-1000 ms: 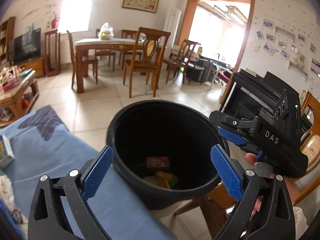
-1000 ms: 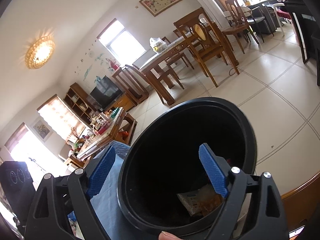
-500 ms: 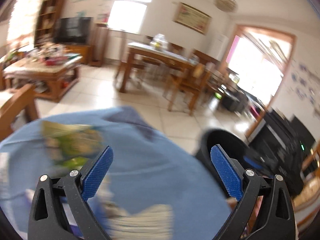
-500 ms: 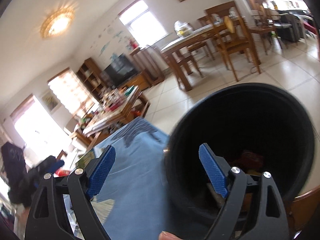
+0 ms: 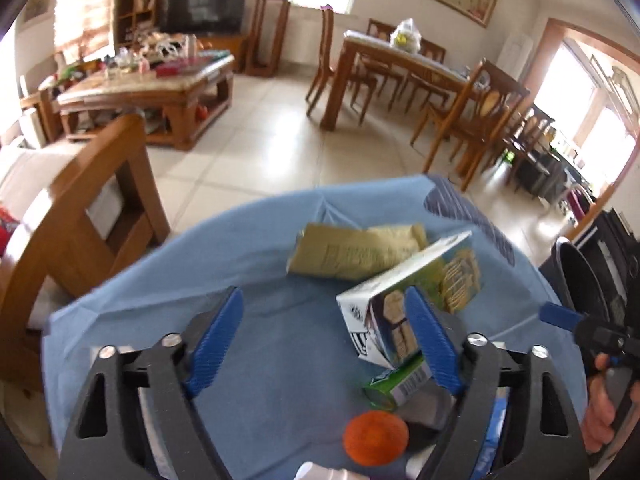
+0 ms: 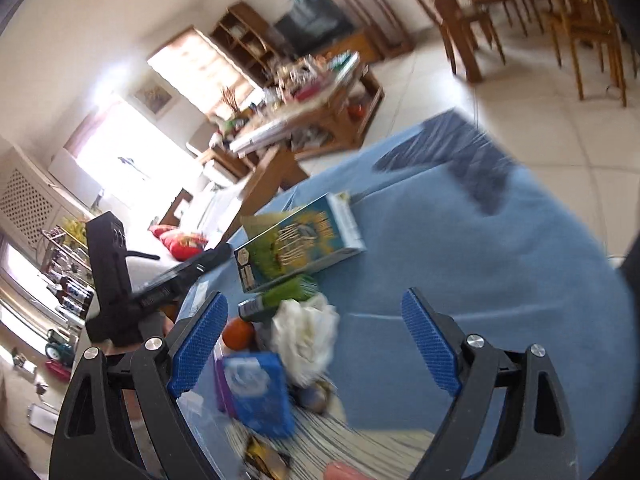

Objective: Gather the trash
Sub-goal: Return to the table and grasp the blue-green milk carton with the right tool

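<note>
Both grippers hang over blurred litter, right gripper (image 6: 316, 344) wide, left gripper (image 5: 328, 336) closing, seemingly empty.

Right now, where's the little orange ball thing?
The orange ball lies on the blue cloth, low in the left wrist view, just below the small green box and near the cracker box.

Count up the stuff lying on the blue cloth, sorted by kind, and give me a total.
Cardboard boxes: 2, the cracker box and the small green box
Packets: 2, the yellowish packet and the blue packet
Crumpled white paper: 1
Orange round thing: 1
Total: 6 that I can make out
</note>
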A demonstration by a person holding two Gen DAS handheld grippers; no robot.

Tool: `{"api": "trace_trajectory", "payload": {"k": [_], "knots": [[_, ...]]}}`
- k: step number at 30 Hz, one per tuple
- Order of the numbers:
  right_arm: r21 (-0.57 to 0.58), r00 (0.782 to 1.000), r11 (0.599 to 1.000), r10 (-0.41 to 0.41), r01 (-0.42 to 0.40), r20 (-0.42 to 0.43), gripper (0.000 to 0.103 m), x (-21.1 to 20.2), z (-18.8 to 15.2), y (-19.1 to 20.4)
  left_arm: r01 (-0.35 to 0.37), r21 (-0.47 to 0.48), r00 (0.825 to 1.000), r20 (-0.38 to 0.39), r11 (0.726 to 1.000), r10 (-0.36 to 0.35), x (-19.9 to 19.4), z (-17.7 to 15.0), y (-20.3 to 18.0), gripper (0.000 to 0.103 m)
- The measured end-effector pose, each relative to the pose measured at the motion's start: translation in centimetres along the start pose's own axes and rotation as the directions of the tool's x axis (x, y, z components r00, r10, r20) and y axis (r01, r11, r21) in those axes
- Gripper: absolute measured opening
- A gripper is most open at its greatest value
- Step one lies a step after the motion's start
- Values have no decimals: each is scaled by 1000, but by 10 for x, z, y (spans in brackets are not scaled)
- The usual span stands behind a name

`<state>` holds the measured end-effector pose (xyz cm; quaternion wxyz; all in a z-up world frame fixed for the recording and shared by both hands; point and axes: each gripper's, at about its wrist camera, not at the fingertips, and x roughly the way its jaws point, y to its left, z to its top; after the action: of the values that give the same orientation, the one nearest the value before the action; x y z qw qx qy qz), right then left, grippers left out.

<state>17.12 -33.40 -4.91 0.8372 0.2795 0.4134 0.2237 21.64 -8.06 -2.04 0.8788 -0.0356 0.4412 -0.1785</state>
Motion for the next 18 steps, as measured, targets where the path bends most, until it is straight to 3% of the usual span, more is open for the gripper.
{"api": "trace_trajectory", "payload": {"k": [2,6,11,14,18], "knots": [[34,1000,999,15,-14,-27,88,19,7,2,35,0,999,-3,999,-35,2,-6,5,74],[155,998,988,28,-20,-50,88,45,21,-8,81,109,997,2,991,-82,4,-15,-14,74],[201,997,980,9,6,-72,88,64,24,-10,142,215,990,-24,966,-140,13,-25,-43,74],[217,996,976,7,13,-93,88,71,24,-11,225,231,974,-49,947,-220,19,-29,-57,74],[202,996,978,-26,43,-90,88,75,30,-10,285,263,958,-61,922,-279,22,-35,-74,74]]}}
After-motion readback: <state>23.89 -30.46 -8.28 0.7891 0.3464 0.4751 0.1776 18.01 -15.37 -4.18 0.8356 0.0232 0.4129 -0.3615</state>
